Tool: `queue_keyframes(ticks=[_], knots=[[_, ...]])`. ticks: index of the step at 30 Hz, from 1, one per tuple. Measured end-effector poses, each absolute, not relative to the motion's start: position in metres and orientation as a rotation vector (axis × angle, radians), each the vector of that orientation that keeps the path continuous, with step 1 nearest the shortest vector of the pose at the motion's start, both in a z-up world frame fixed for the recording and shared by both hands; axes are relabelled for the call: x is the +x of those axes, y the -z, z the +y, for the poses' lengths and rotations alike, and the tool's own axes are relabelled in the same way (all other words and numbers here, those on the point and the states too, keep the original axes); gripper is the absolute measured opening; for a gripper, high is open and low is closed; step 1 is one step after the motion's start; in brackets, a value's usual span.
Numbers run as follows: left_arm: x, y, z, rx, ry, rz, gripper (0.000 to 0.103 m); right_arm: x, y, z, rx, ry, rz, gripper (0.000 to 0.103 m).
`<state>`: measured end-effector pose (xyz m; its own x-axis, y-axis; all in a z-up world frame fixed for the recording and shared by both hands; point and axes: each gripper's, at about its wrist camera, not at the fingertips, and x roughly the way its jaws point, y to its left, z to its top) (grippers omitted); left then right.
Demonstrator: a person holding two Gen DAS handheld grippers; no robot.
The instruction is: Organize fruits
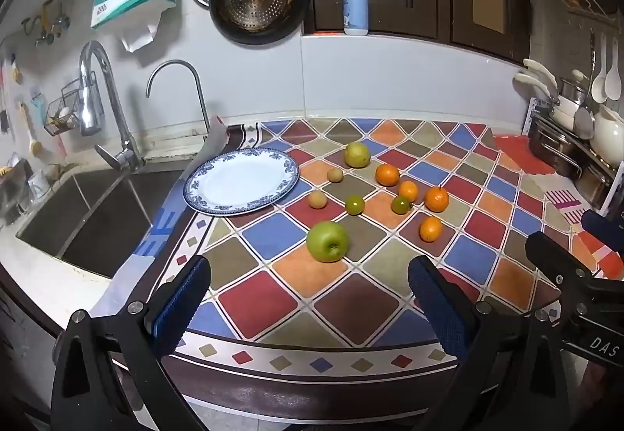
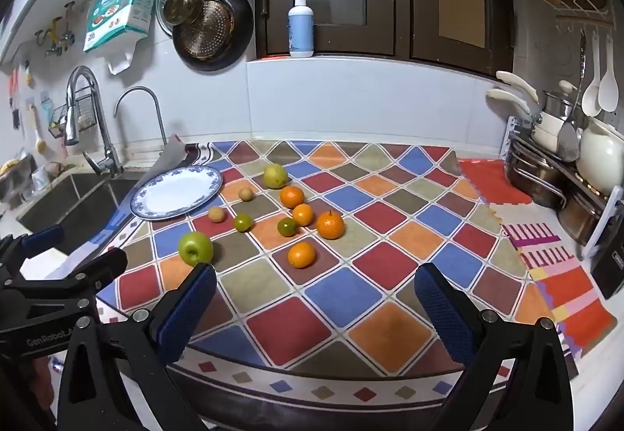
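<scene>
Right tool (image 2: 314, 310) and left tool (image 1: 308, 298) both hang released near the worktop (image 1: 351, 318) edge. Green apple (image 1: 327, 241) sits nearest that edge; plate (image 1: 241, 181) lies bare, beyond it toward the sink.

Both wrist views low at counter edge, facing the wall, sharing plate (image 1: 241, 181) and fruit.
</scene>
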<state>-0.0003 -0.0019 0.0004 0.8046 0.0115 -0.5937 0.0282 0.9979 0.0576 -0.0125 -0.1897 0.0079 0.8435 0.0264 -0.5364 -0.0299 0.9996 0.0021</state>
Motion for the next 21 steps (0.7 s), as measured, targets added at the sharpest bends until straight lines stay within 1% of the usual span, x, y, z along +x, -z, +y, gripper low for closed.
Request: queue_keyframes(ticks=[3, 21], knots=[[-0.002, -0.004, 0.002, 0.025, 0.028, 0.634, 0.103, -0.011, -0.006, -0.19, -0.011, -0.029, 0.582, 0.102], [-0.009, -0.012, 0.004, 0.032, 0.008, 0.594, 0.103, -0.011, -0.008, -0.189, 0.0, -0.04, 0.574, 0.102]])
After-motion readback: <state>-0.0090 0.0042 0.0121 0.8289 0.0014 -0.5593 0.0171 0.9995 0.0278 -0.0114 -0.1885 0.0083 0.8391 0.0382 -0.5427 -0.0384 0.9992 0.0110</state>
